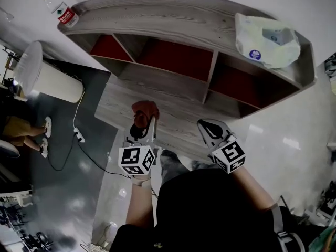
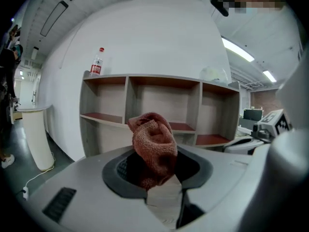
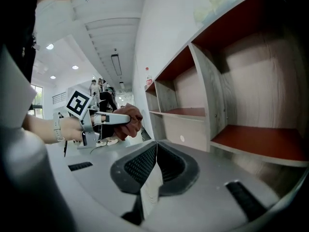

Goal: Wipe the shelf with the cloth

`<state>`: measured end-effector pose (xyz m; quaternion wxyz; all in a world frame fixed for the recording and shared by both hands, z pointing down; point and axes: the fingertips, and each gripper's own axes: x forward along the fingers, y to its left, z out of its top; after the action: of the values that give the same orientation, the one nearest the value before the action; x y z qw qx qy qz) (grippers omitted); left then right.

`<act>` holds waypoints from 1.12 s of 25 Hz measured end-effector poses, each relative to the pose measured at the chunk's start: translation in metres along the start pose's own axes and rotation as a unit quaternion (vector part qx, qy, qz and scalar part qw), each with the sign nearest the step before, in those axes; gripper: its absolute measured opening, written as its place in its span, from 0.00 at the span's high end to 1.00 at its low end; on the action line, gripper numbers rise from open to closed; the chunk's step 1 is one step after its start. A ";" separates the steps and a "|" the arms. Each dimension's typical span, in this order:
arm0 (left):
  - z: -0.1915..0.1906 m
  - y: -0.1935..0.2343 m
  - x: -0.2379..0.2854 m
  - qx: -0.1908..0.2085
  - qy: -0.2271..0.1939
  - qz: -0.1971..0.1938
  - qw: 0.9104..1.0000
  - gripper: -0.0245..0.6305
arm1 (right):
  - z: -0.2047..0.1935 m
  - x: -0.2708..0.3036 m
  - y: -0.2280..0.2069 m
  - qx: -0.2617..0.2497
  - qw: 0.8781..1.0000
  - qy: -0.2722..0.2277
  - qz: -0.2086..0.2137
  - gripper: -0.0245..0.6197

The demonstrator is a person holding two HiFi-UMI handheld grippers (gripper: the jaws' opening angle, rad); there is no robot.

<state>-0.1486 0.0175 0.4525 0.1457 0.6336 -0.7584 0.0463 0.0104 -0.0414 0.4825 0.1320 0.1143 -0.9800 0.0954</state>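
ideally the left gripper (image 1: 144, 123), clamping the cloth (image 1: 145, 109), needed flat contact with the shelf (image 1: 157, 25) at 12 o'clock; right gripper (image 1: 209, 126) was closed, empty.

The left gripper (image 1: 148, 121) and the right gripper (image 1: 203, 124) are alike: a pale grey moulded shell, each jaw faced with a dark ribbed pad in a black surround. Narrow dark slots are cut into the shells. Behind each sits a cube (image 1: 136, 160) of square markers, black patterns on white faces, and the right one (image 1: 230, 156) matches it. The person wears a black top (image 1: 210, 214) that leaves the forearms bare, a pale band (image 1: 140, 180) on the left wrist, and a grey strap (image 1: 276, 219) at the right side.
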 end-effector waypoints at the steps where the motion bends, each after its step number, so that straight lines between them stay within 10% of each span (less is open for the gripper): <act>1: 0.003 0.005 0.010 0.000 0.003 -0.005 1.000 0.74 | 0.002 0.002 -0.004 0.002 1.000 -0.001 -0.009 0.96; 21: 0.060 0.069 0.177 0.031 0.021 -0.120 0.992 0.69 | 0.029 0.043 -0.055 0.034 0.975 -0.011 -0.218 0.96; 28: 0.069 0.056 0.200 0.106 0.037 -0.124 0.986 0.67 | 0.031 0.043 -0.062 0.036 0.968 -0.011 -0.247 0.96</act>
<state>-0.2453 -0.1791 0.4489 0.1107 0.7323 -0.6589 0.1316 -0.0225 -0.1158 0.4746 0.1365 0.3588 -0.9186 0.0941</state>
